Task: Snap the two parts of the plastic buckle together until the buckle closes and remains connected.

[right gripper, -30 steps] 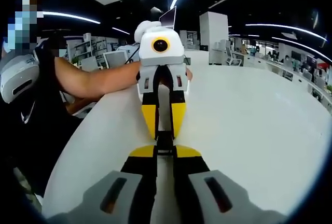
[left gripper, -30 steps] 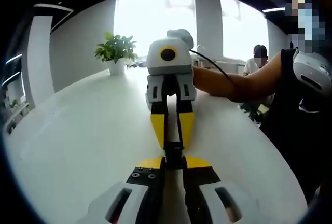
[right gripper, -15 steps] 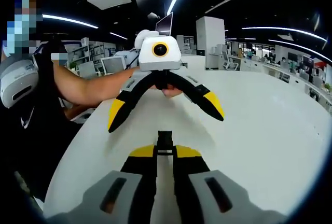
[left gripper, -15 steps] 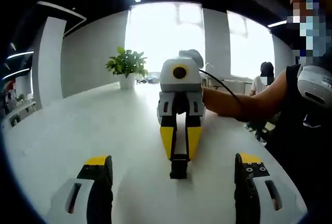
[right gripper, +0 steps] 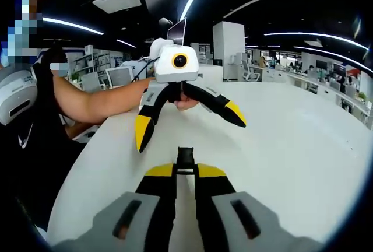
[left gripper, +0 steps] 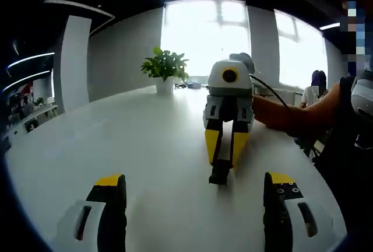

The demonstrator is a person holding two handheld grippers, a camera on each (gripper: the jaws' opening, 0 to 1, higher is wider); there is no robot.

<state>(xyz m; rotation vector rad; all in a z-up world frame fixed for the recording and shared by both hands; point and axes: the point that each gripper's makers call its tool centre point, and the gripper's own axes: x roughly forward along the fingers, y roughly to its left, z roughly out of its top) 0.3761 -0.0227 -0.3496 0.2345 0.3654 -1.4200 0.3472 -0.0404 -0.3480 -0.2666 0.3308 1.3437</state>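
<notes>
A small black plastic buckle (right gripper: 185, 156) sticks out from between the yellow tips of my right gripper (right gripper: 185, 171), which is shut on it just above the white table. From the left gripper view the same buckle (left gripper: 220, 172) hangs at the tip of the right gripper (left gripper: 225, 154), pointing toward me. It reads as one black piece; I cannot make out a seam. My left gripper (left gripper: 193, 185) stands open, jaws wide apart, nothing between them. In the right gripper view the left gripper (right gripper: 189, 125) hovers spread a short way beyond the buckle, not touching it.
The round white table (left gripper: 116, 141) stretches around both grippers. A potted plant (left gripper: 165, 68) stands at its far edge by bright windows. A person's forearm (right gripper: 93, 101) reaches in from the table's edge. Office desks and monitors (right gripper: 119, 76) lie beyond.
One second ago both grippers were shut on the buckle, tip to tip. The left gripper has opened, let go and drawn back. The right gripper still holds the buckle.
</notes>
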